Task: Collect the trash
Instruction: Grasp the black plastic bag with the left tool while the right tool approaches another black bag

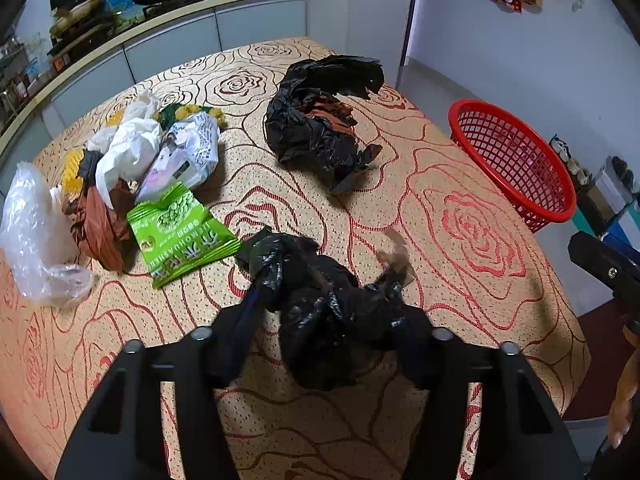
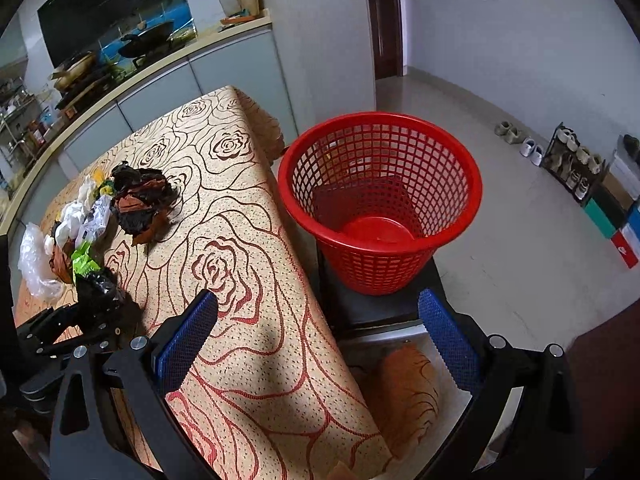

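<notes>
My left gripper is shut on a crumpled black plastic bag just above the rose-patterned tablecloth; it also shows in the right wrist view. A second black bag with brown paper lies further back. A green snack packet, white bags and a clear bag lie at the left. My right gripper is open and empty over the table's right edge, facing the empty red basket.
The red basket stands on a dark stool beside the table. A kitchen counter with pans runs behind. A shoe rack stands by the right wall, with tiled floor between.
</notes>
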